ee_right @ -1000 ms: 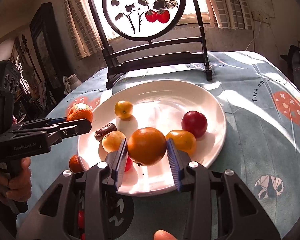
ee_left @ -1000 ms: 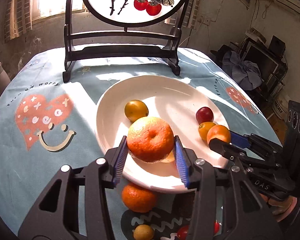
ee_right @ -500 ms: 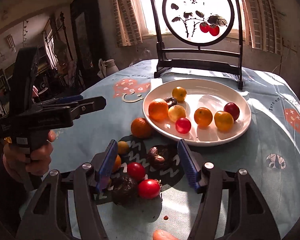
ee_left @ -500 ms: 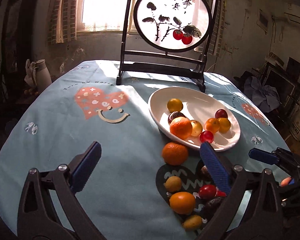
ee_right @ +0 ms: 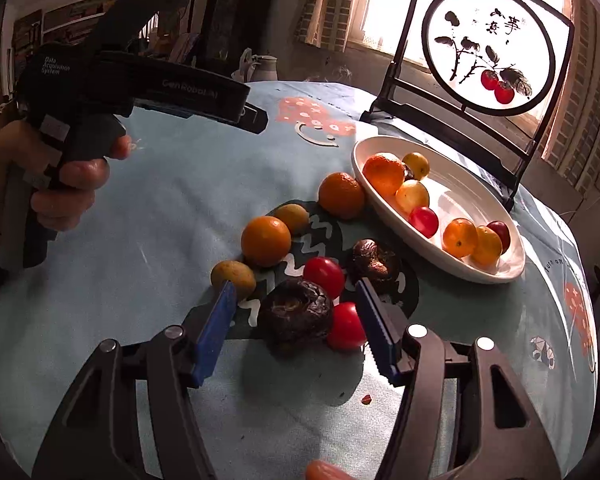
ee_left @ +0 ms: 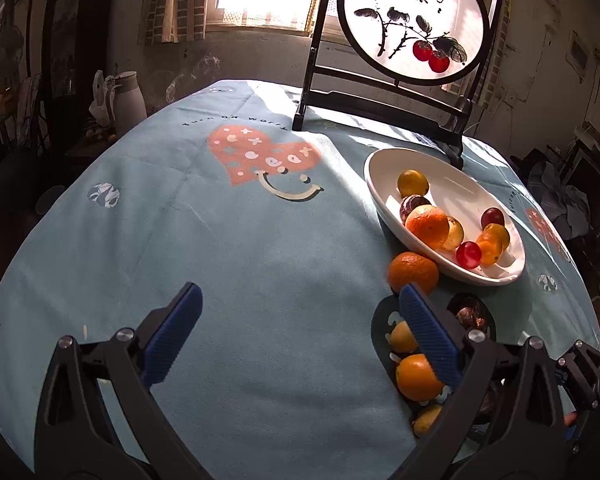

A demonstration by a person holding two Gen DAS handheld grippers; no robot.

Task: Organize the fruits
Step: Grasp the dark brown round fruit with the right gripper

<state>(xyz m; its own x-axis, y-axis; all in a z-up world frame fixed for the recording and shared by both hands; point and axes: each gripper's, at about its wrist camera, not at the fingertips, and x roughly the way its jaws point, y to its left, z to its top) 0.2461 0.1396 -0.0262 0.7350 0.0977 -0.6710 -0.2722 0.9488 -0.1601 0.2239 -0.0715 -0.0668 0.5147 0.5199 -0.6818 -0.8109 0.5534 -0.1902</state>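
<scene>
White porcelain catches the sun where the plate [ee_right: 476, 272] sits on our blue tablecloth [ee_left: 180, 240], just in front of the dark wooden screen stand [ee_right: 452, 128] with its round painted panel. We count two oranges, two yellow fruits, two red ones, another orange-yellow one and a dark one on the plate. A big orange [ee_right: 341, 195] rests on the cloth, touching the plate's near rim.

Our left gripper [ee_left: 296, 320] has its jaws spread wide with nothing between them, only bare cloth; they sprang apart within the last second. Beside its right finger [ee_left: 428, 336] lie an orange [ee_left: 416, 376] and small yellow fruits.

Our right gripper [ee_right: 296, 320] has jaws about half apart, having widened over the past second, and grips nothing. Between them, without touching the pads, sit a dark wrinkled fruit [ee_right: 296, 316] and a red cherry tomato [ee_right: 346, 326] pressed against it. Just beyond lie a second red tomato [ee_right: 324, 276], another dark fruit [ee_right: 374, 260], an orange, and two small yellow fruits. In the right wrist view a hand [ee_right: 60, 184] grips the left tool's handle.
</scene>
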